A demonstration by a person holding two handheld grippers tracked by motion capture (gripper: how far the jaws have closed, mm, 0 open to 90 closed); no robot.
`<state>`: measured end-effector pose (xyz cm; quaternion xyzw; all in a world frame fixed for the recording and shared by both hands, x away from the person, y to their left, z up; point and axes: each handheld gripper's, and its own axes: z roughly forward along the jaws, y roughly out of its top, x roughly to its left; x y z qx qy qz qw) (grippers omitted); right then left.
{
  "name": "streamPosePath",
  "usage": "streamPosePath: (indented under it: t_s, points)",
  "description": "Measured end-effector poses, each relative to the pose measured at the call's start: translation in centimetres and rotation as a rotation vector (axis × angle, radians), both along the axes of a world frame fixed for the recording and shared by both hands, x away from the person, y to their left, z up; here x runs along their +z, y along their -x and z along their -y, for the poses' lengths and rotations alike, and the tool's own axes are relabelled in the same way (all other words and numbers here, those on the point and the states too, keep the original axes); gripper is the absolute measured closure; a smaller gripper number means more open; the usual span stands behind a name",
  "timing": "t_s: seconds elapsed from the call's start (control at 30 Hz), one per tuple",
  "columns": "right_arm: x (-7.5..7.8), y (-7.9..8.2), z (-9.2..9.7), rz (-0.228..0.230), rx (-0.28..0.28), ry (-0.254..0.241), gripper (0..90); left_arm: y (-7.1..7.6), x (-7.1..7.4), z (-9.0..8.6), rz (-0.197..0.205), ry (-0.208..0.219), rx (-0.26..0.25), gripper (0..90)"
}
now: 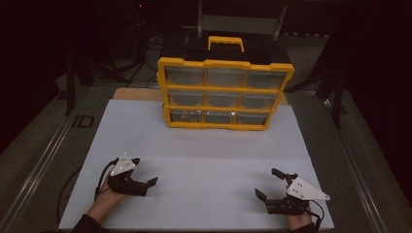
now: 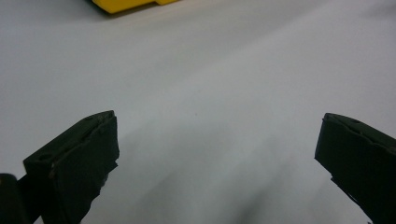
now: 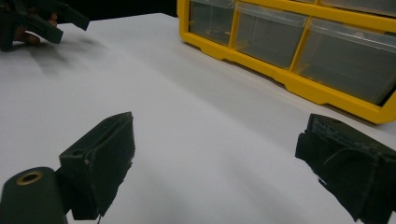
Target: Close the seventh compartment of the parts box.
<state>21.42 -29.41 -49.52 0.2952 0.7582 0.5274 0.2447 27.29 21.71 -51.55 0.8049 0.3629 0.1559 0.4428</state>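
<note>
We see the left gripper at the lower left of the high view, held in a hand low over the white board, its jaws spread wide with nothing between them. The right gripper sits at the lower right of that view, likewise released and empty. Both lie well apart from the yellow drawer cabinet, which stands upright at the upper centre of the frame, on the board's far edge, all its clear drawers pushed in. In the right gripper view the cabinet fills the upper right corner, and the left gripper shows at the upper left.
</note>
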Motion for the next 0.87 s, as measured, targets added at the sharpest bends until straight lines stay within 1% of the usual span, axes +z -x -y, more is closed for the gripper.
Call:
streamPosePath:
  t_s: [0.03,0.1,0.23,0.47,0.67,0.73,0.87]
  points:
    - [-0.01,-0.01,-0.02,0.0,0.001,0.001,9.2,-0.02,-0.01,0.0,0.006,-0.001,0.006,0.0]
    - [-0.05,-0.02,-0.06,-0.001,0.002,0.005,9.2,-0.02,-0.09,0.04,0.006,-0.002,0.008,0.0]
    - [-0.09,-0.04,-0.02,-0.003,0.005,0.004,9.2,0.14,-0.04,0.18,0.013,-0.017,-0.002,0.0]
    - [-0.26,-0.19,-0.06,-0.013,0.009,0.007,9.2,0.48,0.28,0.21,0.034,-0.007,-0.002,0.0]
    - [-0.27,-0.19,-0.07,-0.014,0.007,0.009,9.2,0.79,0.44,0.44,0.055,-0.021,-0.002,0.0]
    - [-0.26,-0.19,-0.08,-0.012,0.007,0.009,9.2,0.88,0.5,0.53,0.057,-0.012,-0.007,0.0]
    - [-0.29,-0.22,-0.1,-0.013,0.008,0.012,9.2,0.94,0.52,0.6,0.064,-0.012,-0.014,0.0]
